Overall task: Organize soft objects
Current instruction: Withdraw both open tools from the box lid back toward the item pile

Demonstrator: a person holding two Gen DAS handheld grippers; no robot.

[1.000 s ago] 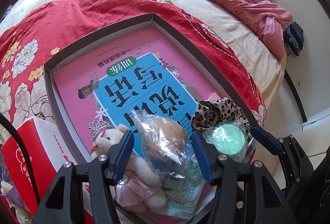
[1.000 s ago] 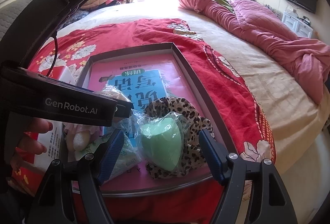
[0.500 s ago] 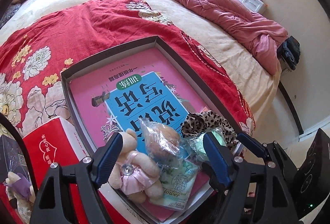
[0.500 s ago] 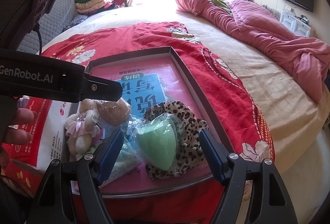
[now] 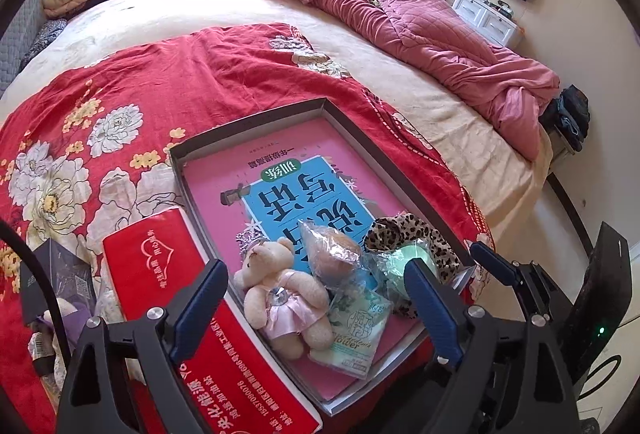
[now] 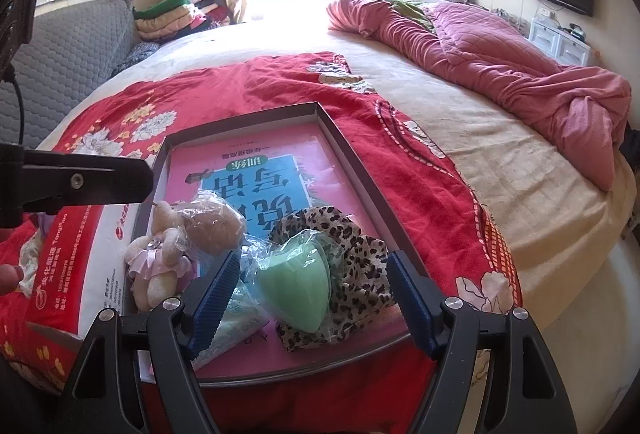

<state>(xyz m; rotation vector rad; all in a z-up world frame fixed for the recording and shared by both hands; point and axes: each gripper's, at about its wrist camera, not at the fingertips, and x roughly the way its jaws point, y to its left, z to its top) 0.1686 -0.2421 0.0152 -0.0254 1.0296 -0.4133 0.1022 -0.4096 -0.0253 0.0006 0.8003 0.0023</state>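
Both jaws wide, left just opened, holding nothing; in tray (image 5: 256, 116): teddy (image 5: 286, 292), brown sponge (image 5: 334, 252), green sponge (image 6: 298, 288), leopard cloth (image 6: 352, 234)

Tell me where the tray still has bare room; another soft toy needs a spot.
The far half of the tray is free: only the flat pink book lies there, between both side walls. The near end is crowded: teddy bear, brown bagged sponge, green sponge, leopard cloth, tissue pack.

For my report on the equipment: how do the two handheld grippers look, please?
Both the left gripper and the right gripper have black angular frames with silver screws and two blue ribbed fingers. A black cable runs from the left one.
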